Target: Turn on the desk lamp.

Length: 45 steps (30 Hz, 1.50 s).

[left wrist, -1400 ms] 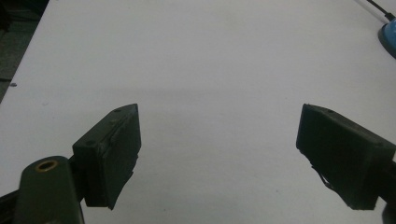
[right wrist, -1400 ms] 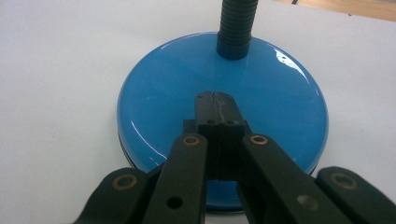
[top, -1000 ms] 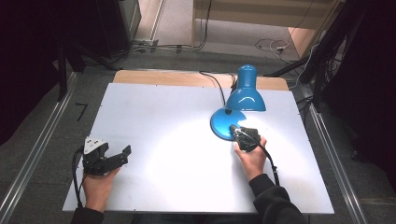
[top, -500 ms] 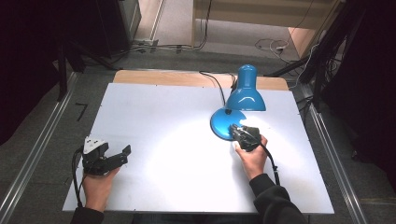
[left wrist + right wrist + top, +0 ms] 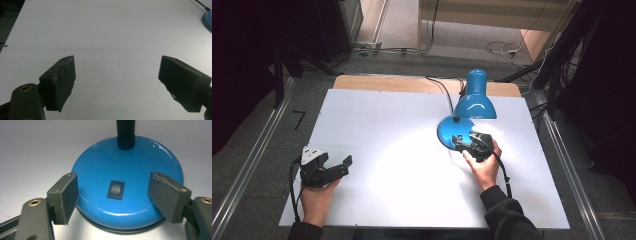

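The blue lamp [image 5: 464, 112] stands lit at the desk's [image 5: 387, 125] far right, the right gripper [image 5: 113, 195] spread wide around its domed base [image 5: 130, 170] with the rocker switch [image 5: 115, 189] between the fingers [image 5: 65, 196], holding nothing. The glossy dome offers little purchase (a judgement), so closing fingers could slip off or shove the lamp. The left gripper [image 5: 117, 82] is likewise wide and empty over bare desk.

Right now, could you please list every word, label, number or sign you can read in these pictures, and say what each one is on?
"O" and "–": the off and on marks on the black rocker switch, set in the blue lamp base between the open jaws of the right gripper.
There is no other readable text; the white table is unmarked.
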### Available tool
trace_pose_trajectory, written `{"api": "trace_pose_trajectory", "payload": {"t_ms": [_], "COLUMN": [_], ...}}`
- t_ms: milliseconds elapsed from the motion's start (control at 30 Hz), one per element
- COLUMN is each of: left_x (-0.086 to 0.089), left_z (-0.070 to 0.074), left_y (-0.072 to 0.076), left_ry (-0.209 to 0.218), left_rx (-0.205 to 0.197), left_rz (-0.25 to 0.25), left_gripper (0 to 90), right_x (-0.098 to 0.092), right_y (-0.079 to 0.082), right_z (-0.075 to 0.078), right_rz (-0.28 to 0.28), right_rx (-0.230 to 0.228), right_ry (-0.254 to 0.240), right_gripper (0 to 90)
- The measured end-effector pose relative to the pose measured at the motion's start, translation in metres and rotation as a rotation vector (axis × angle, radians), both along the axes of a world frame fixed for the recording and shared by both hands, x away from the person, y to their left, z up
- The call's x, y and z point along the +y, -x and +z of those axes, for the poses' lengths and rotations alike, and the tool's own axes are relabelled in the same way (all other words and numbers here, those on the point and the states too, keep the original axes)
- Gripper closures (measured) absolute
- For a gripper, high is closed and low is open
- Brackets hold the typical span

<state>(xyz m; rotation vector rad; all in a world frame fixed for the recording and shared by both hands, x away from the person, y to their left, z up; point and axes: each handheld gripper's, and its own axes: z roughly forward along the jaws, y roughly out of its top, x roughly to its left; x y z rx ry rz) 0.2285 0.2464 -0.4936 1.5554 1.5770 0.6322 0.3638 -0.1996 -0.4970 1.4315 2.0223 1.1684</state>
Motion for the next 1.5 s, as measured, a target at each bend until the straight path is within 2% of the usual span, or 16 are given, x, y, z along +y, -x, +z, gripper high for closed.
{"api": "trace_pose_trajectory", "payload": {"t_ms": [300,767,1000,1200,1500], "left_x": [0.0,0.001,0.001,0.001,0.001], "left_z": [0.0,0.001,0.0,0.0,0.0], "left_y": [0.0,0.001,0.001,0.001,0.002], "left_ry": [-0.001,0.0,0.001,0.0,-0.001], "left_rx": [-0.001,0.0,0.001,0.002,0.003], "left_rz": [0.0,0.001,0.002,0.002,0.006], "left_gripper": [14.7,14.7,14.7,14.7,14.7], "right_x": [0.0,-0.01,-0.022,-0.035,-0.065], "right_y": [0.002,0.016,0.026,0.034,0.052], "right_z": [0.001,0.015,0.017,0.014,0.015], "right_rz": [0.003,0.027,0.023,0.021,-0.007], "right_rx": [-0.023,-0.037,-0.039,-0.024,-0.021], "right_ry": [0.036,0.029,0.031,0.04,0.039], "right_gripper": [17.8,17.7,17.2,17.0,16.6]}}
